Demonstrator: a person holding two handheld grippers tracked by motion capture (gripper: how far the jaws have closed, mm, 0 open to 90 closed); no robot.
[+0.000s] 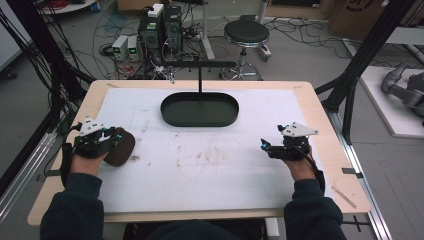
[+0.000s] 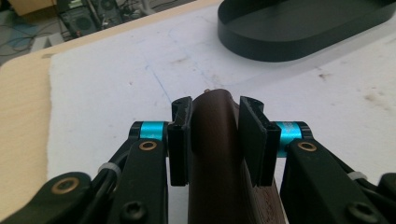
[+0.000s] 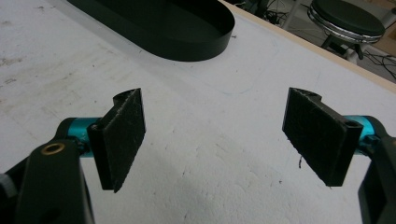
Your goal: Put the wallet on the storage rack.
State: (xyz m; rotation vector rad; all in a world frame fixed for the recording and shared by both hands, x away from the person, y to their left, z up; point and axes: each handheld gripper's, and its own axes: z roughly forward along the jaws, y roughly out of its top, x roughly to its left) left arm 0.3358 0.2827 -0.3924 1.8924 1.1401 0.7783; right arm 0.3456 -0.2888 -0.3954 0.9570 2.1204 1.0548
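Dark brown smooth rounded object (image 2: 219, 154) is pinched by left gripper (image 2: 215, 122) near desk's left edge; grip's narrow, so slip/twist is risked. Right gripper (image 3: 215, 135) is held wide open, w/ nothing between its jaws

A pale wooden table (image 1: 320, 115) is almost wholly covered by a stained white mat (image 1: 210, 165). A black oval tray (image 1: 199, 109) with an upright post sits on the mat near the far edge, at the middle.
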